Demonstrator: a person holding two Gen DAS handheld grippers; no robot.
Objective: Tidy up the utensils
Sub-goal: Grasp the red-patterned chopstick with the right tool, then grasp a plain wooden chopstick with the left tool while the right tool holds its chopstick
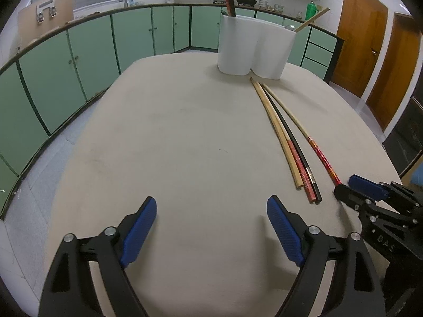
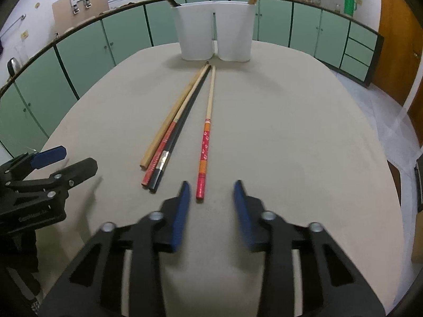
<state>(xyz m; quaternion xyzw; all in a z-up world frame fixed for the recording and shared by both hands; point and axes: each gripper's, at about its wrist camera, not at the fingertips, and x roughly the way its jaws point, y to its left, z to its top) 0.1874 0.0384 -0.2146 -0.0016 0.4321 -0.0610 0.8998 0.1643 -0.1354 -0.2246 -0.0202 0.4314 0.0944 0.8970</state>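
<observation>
Chopsticks lie lengthwise on the beige table (image 2: 290, 132): a red-patterned chopstick (image 2: 207, 137) alone, three others (image 2: 169, 134) bunched just beside it, all pointing at the white two-compartment holder (image 2: 215, 31). They are judged light, stiff and prone to rolling, best pinched near the thicker painted end. The right gripper (image 2: 211, 192) is seen part-closed with nothing pinched, the red end just ahead of its blurred pads. The left gripper (image 1: 211, 211) is held wide and empty. Only the left view shows a round metal piece inside the holder.

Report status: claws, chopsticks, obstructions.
Left claw open, empty. Right claw open, red chopstick end between pads, unclamped. Three other chopsticks alongside. Nothing blocking white holder.
</observation>
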